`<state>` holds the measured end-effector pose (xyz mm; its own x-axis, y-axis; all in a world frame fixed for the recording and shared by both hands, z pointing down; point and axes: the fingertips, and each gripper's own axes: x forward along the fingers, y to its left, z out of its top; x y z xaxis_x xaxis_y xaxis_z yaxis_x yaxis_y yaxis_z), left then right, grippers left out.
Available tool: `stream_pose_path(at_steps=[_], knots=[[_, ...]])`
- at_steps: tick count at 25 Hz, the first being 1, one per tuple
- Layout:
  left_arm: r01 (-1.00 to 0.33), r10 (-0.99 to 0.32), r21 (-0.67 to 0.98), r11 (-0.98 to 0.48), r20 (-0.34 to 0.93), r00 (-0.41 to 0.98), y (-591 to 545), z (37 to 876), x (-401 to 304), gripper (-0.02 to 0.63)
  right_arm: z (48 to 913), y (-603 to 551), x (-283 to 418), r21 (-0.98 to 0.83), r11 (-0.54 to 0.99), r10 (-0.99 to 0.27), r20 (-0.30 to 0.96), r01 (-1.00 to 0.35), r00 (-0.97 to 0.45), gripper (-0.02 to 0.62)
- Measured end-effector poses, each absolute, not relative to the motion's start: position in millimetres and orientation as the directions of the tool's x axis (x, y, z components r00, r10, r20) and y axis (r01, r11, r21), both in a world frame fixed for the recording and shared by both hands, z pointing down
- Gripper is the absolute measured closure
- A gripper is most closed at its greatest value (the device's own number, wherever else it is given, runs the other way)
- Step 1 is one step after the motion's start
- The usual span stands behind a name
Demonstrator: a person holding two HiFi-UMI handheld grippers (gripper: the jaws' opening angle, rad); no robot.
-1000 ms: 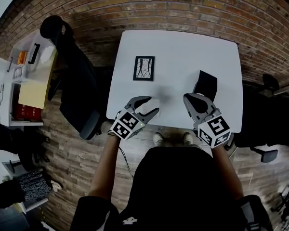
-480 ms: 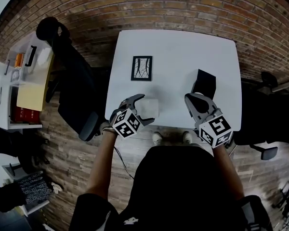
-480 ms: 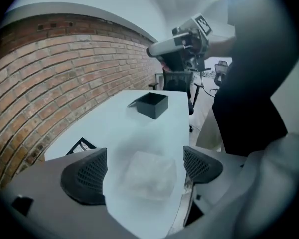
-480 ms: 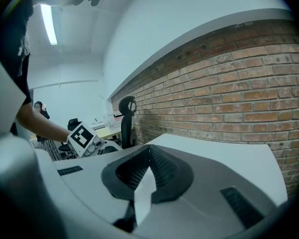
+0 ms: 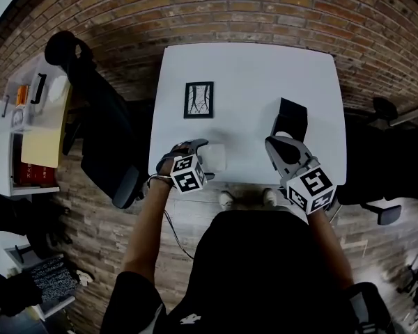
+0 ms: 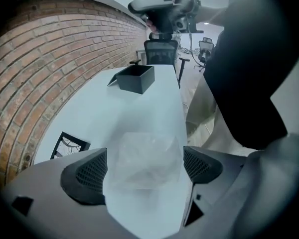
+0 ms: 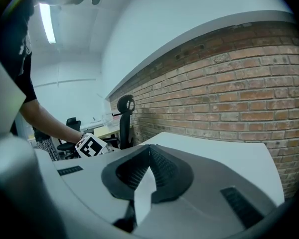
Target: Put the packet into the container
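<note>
A clear plastic packet [image 5: 214,156] lies flat on the white table [image 5: 251,75] near its front edge. My left gripper [image 5: 202,155] points steeply down over it. Its jaws have just been opening and now stand wide on either side of the packet [image 6: 147,161], with the pads not pressing on it. The black open container [image 5: 292,119] stands at the table's right, and it is far off in the left gripper view [image 6: 135,77]. My right gripper [image 5: 282,145] hovers just in front of the container with its jaws closed together [image 7: 150,153] and nothing in them.
A black-framed card with a line drawing [image 5: 198,99] lies left of centre on the table. A black office chair [image 5: 104,131] stands off the table's left edge, beside a side desk [image 5: 38,117] with clutter. A brick wall runs behind the table.
My left gripper has sunk to the table and tipped downward, and its jaws have opened around the packet. The right gripper has stayed where it was.
</note>
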<state>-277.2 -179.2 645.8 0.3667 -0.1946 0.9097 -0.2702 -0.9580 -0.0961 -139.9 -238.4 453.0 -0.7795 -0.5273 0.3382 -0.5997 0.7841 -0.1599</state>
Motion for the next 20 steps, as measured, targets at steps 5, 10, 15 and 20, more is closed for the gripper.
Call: stream_pose_path(at_steps=[5, 10, 15, 20], knots=[[-0.240, -0.151, -0.070, -0.968, 0.929, 0.337, -178.4, 659.6, -275.5, 0.132, 450.9, -237.8, -138.1, -0.155, 0.780, -0.535, 0.338, -0.606, -0.774, 0.591], [-0.229, -0.137, -0.061, -0.971, 0.933, 0.331, -179.4, 668.7, -273.4, 0.132, 449.1, -237.9, -131.6, -0.148, 0.767, -0.554, 0.340, -0.624, -0.760, 0.591], [-0.226, -0.115, -0.040, -0.973, 0.938, 0.328, -182.5, 674.1, -271.3, 0.132, 445.9, -238.8, -123.4, -0.139, 0.757, -0.569, 0.340, -0.638, -0.749, 0.591], [-0.210, -0.098, -0.030, -0.977, 0.942, 0.322, -183.4, 680.0, -270.0, 0.132, 443.5, -238.5, -116.9, -0.139, 0.748, -0.577, 0.347, -0.649, -0.739, 0.591]])
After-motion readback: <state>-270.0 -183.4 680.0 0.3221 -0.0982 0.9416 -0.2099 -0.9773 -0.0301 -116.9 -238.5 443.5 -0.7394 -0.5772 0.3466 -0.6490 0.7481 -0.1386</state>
